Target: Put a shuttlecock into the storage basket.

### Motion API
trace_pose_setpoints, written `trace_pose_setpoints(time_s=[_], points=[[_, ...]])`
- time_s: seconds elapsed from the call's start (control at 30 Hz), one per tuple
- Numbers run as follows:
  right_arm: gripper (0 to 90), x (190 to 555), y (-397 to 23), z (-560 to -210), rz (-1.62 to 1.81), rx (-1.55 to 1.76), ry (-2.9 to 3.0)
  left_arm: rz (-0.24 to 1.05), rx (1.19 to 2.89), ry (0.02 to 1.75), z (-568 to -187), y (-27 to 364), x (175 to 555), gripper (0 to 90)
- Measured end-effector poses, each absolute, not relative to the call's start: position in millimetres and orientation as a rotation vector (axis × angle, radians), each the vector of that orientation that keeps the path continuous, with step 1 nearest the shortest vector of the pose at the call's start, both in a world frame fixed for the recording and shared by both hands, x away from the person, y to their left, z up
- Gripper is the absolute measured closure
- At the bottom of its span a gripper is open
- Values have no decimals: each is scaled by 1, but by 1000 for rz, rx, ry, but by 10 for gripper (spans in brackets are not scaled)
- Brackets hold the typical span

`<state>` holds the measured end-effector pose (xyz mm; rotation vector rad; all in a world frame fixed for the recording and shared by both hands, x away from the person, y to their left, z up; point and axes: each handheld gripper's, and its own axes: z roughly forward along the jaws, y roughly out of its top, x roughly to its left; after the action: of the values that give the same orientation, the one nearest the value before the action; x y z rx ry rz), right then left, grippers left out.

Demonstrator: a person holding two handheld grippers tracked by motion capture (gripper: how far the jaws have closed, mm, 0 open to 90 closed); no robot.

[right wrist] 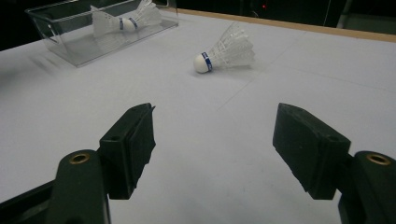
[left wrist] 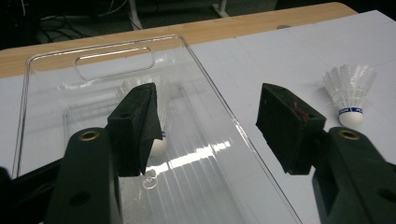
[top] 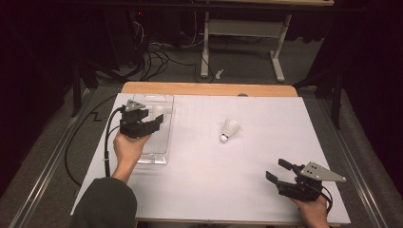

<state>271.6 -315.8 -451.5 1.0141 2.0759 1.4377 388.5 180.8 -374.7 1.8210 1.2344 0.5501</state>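
Two shuttlecocks (right wrist: pixel 224 52) (right wrist: pixel 125 22), one clear tray (top: pixel 161 142), two grippers (top: pixel 142 122) (top: pixel 280 172).

The counter (top: pixel 247 161) lies bare across its whole near half, so a claw could sweep freely there between the two hands. One loose shuttlecock (top: pixel 230 130) sits alone mid-counter with open room all around it. At far left the clear tray (top: pixel 164 124) raises walls that block a low sideways pass.
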Motion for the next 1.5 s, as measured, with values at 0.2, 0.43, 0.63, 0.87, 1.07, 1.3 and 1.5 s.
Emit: trace_pose_setpoints(time_s=[0.2,0.43,0.63,0.87,1.07,1.3,1.5], points=[[296,272,-317,-451,1443,1019,2066,558,1808,1203,-372,180,381,392],[296,272,-317,-451,1442,1020,2066,563,1796,1198,-374,182,375,392],[296,272,-317,-451,1442,1020,2066,566,1795,1196,-376,184,370,388],[295,271,-317,-451,1446,1022,2063,576,1793,1174,-375,185,362,380],[294,271,-317,-451,1447,1024,2063,575,1783,1167,-376,187,357,377],[294,271,-317,-451,1448,1025,2063,574,1769,1160,-378,188,351,374],[294,272,-316,-451,1449,1022,2064,572,1758,1157,-380,189,347,373]])
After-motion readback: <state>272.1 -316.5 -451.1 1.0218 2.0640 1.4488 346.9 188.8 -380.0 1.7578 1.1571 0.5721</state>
